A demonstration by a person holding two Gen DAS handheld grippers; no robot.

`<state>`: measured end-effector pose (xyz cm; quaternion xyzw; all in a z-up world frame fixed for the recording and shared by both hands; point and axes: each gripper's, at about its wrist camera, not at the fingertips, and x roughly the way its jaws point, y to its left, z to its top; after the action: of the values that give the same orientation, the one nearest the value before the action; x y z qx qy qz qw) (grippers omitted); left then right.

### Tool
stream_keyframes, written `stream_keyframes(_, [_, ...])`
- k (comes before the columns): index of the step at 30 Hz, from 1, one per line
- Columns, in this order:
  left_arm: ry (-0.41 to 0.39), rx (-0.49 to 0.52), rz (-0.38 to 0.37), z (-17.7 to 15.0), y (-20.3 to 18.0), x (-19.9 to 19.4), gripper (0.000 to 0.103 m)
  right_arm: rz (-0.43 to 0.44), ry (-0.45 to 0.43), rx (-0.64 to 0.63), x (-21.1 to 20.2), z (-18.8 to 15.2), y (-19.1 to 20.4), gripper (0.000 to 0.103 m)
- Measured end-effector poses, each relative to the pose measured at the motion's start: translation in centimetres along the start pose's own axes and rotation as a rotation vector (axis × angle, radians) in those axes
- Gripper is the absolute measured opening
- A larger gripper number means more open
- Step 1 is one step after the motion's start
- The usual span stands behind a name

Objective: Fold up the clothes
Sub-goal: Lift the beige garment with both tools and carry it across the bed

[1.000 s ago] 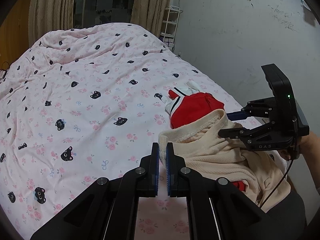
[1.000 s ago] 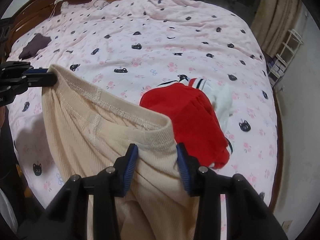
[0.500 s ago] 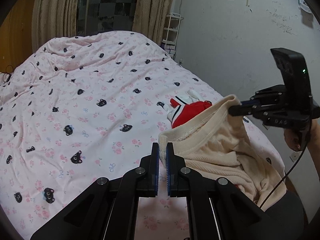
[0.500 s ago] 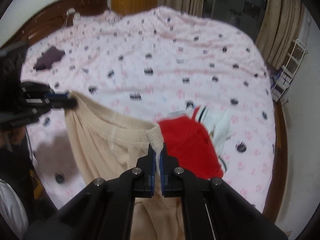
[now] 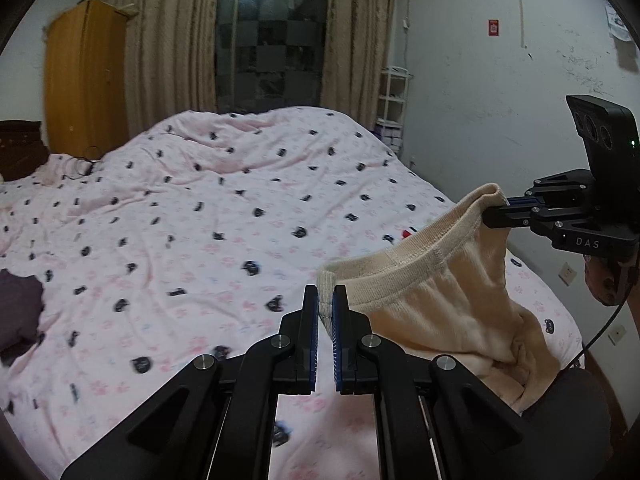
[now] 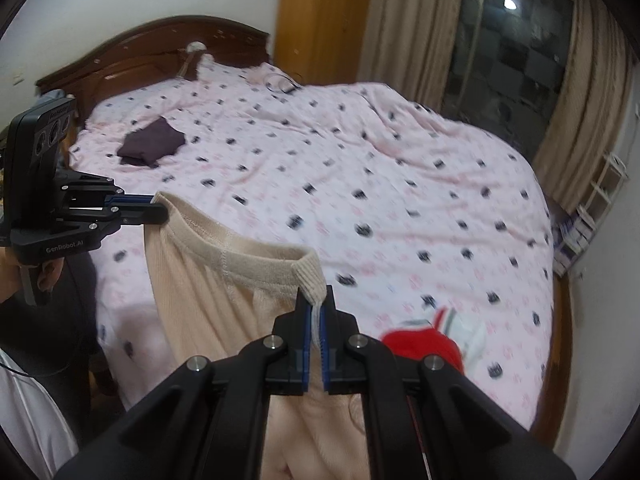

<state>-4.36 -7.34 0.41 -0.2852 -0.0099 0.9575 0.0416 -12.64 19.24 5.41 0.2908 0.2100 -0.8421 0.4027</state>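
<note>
The left hand-held gripper (image 5: 325, 312) and right hand-held gripper (image 6: 316, 320) each pinch a waistband corner of the beige garment (image 5: 440, 300), hanging above the bed (image 5: 200, 220); thin grips could slip under tension.

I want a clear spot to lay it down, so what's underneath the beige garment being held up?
Below the beige garment lies the pink cat-print duvet. A red and white garment sits beside it, partly hidden. What lies directly under its hanging folds is covered.

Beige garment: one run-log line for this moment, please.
left gripper shut on beige garment waistband | right gripper shut on waistband | garment held above bed | red garment on bed
</note>
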Motion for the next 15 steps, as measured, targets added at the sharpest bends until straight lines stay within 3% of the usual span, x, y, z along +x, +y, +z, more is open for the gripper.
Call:
stream_keyframes(8, [-0.028, -0.028, 0.118, -1.2, 3.2, -4.8, 0.005, 0.045, -0.058, -0.071, -0.2, 3.5, 6.0, 0.005])
stream_keyframes(15, [-0.013, -0.080, 0.214, -3.2, 6.6, -4.7, 0.005, 0.075, -0.025, -0.100, 5.0, 6.6, 9.3, 0.005])
